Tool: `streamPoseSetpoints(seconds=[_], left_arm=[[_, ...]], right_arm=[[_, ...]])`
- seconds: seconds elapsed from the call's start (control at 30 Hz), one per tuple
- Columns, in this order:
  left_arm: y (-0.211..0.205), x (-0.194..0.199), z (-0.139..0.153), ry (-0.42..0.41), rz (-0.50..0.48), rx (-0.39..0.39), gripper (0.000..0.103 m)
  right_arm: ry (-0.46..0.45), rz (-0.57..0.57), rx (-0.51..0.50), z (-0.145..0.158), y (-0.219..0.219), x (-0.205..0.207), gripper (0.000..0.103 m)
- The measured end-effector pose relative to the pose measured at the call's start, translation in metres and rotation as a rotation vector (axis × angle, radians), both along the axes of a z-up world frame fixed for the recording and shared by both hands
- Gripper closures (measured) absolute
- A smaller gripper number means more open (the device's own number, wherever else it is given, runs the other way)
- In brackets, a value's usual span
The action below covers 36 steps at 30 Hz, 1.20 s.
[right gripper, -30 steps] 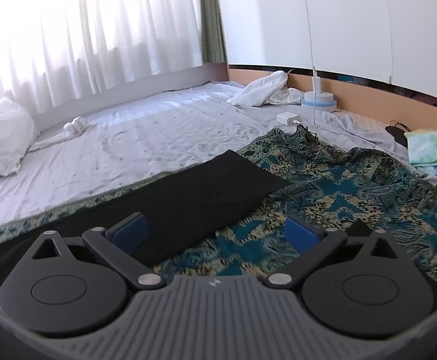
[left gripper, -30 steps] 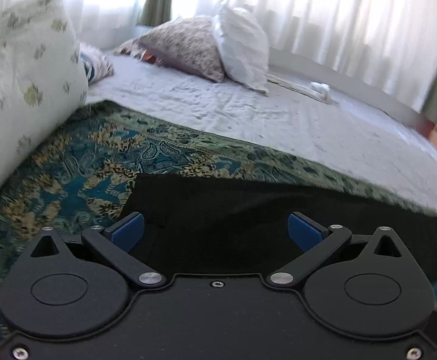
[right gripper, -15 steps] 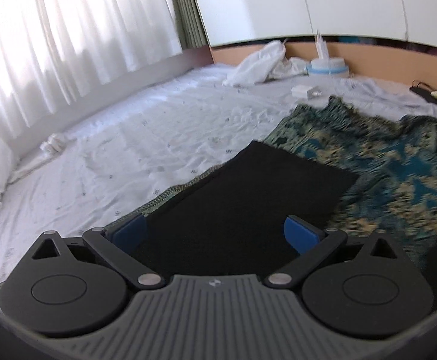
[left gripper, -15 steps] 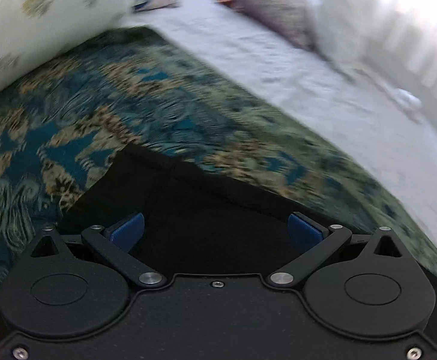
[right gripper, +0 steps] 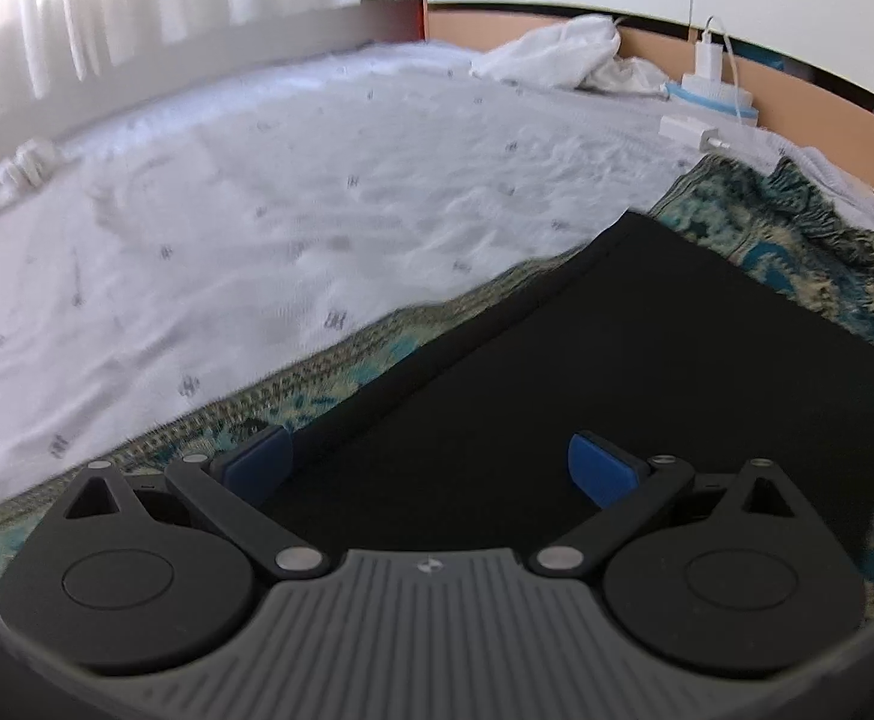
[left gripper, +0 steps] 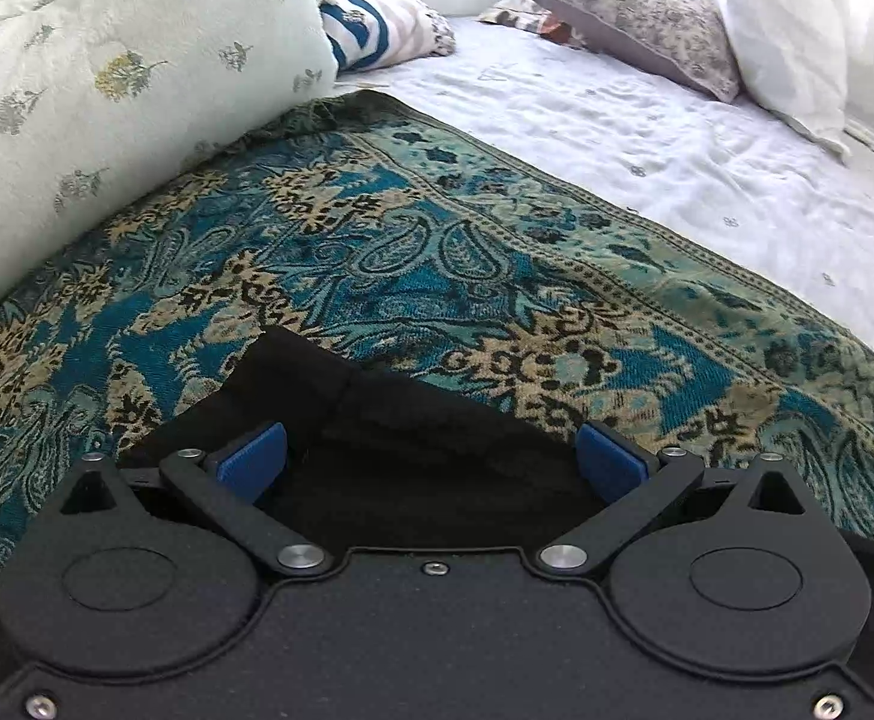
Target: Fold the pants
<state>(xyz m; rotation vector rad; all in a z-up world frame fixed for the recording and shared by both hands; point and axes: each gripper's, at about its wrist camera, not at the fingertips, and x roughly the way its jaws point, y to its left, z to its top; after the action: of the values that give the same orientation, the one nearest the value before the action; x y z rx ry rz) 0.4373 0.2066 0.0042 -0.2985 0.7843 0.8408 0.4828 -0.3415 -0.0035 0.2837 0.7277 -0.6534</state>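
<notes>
Change: both views dip lower than a second ago; the pants now fill more of each, and the left view's blur has cleared.
Pants: black, lying flat on the patterned blanket; one corner at 12 o'clock from the left gripper.
Left gripper: fingers spread, over the pants' corner.
Right gripper: fingers spread, over the pants' long edge.
Pillow: flowered, at 10 o'clock in the left view.
Sheet: white, beyond the blanket.

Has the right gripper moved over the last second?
Yes. The right gripper swung left: it now hangs over the black pants, whose far corner sits further right in view.
</notes>
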Motion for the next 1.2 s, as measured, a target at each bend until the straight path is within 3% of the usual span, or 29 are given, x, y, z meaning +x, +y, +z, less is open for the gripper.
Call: streamPoseSetpoints(seconds=[0.1,0.17,0.2,0.27,0.33,0.37,0.4,0.57,0.67,0.77,0.8,0.83,0.87,0.9,0.93,1.0,1.1,1.2], left_arm=[[0.001,0.001,0.000,0.004,-0.015,0.016,0.000],[0.002,-0.001,0.000,0.000,-0.033,0.019,0.000],[0.002,-0.002,0.000,-0.002,-0.044,0.018,0.000],[0.002,-0.005,0.001,-0.003,-0.073,0.025,0.006],[-0.009,-0.012,0.004,-0.011,-0.129,0.081,0.037],[-0.017,-0.018,0.007,-0.023,-0.177,0.099,0.085],[-0.022,-0.023,0.008,-0.043,-0.242,0.068,0.099],[-0.027,-0.053,0.023,-0.085,-0.289,0.037,0.102],[-0.027,-0.066,0.033,-0.111,-0.322,0.028,0.102],[-0.026,-0.064,0.037,-0.089,-0.358,-0.042,0.093],[-0.025,-0.060,0.036,-0.068,-0.358,-0.080,0.081],[-0.025,-0.055,0.035,-0.045,-0.345,-0.122,0.059],[-0.026,-0.050,0.033,-0.028,-0.327,-0.159,0.049],[-0.026,-0.045,0.033,-0.020,-0.314,-0.185,0.035],[-0.028,-0.039,0.033,-0.015,-0.298,-0.204,0.023],[-0.033,-0.025,0.032,0.012,-0.278,-0.236,0.009],[-0.037,-0.005,0.025,0.047,-0.237,-0.273,0.001],[-0.037,0.004,0.018,0.044,-0.159,-0.259,0.000]], right_arm=[[0.070,0.045,-0.090,-0.011,0.010,0.014,0.000],[0.063,0.028,-0.047,-0.011,0.005,0.014,0.004],[0.046,0.022,-0.017,-0.009,0.001,0.012,0.008],[0.036,0.023,-0.031,-0.006,0.000,0.009,0.027],[0.048,0.004,-0.093,-0.001,0.004,0.003,0.083],[0.062,0.001,-0.120,0.000,0.003,0.000,0.100],[0.073,0.008,-0.135,0.000,0.001,-0.003,0.102],[0.038,0.006,-0.162,0.011,-0.020,-0.043,0.101],[-0.012,0.002,-0.132,0.026,-0.042,-0.073,0.101],[-0.033,0.071,0.013,0.037,-0.063,-0.090,0.095],[-0.024,0.086,0.069,0.040,-0.068,-0.092,0.077],[-0.020,0.084,0.104,0.043,-0.070,-0.093,0.066],[-0.019,0.077,0.124,0.045,-0.070,-0.094,0.059],[-0.017,0.074,0.145,0.048,-0.068,-0.094,0.039],[-0.020,0.078,0.160,0.050,-0.063,-0.093,0.025],[-0.034,0.107,0.181,0.053,-0.053,-0.087,0.021],[-0.017,0.116,0.190,0.053,-0.032,-0.067,0.005],[-0.002,0.125,0.181,0.047,-0.013,-0.043,0.000]])
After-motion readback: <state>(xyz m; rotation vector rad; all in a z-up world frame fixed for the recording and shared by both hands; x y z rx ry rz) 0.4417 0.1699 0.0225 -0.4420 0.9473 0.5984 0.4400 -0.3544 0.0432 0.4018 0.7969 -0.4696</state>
